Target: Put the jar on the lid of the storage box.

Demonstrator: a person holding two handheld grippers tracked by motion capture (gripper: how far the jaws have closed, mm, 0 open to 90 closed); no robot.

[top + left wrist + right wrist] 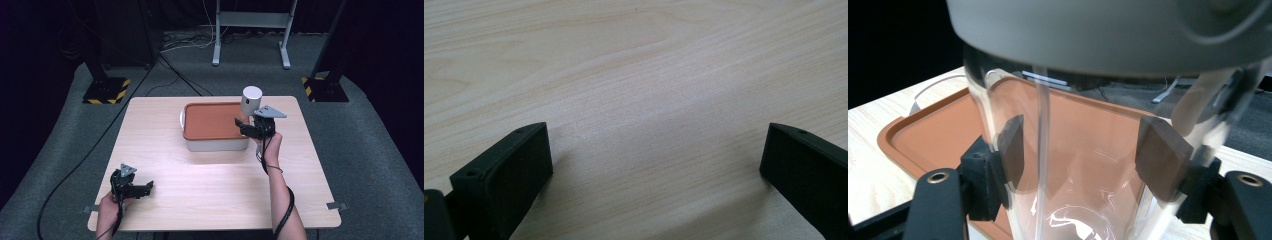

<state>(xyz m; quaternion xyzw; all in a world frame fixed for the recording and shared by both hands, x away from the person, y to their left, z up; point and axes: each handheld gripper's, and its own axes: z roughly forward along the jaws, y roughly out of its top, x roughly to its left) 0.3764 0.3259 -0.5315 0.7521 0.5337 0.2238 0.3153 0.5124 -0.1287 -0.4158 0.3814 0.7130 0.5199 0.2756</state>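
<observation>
Clamping my right gripper on the clear bottle (grey cap on top), holding it upright above the right end of the orange-lidded container on the table. I'm resting my left gripper near the table's front-left corner, jaws apart, nothing between them.

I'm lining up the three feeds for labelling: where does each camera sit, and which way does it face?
High view: above the person's side, looking forward and down on the table; both forearms and both grippers show.
Left gripper view: rides the left gripper, facing bare tabletop between open jaws.
Right gripper view: rides the right gripper, facing the clear cup it clamps.
Shared: high and right gripper views both show the orange-lidded box.
</observation>
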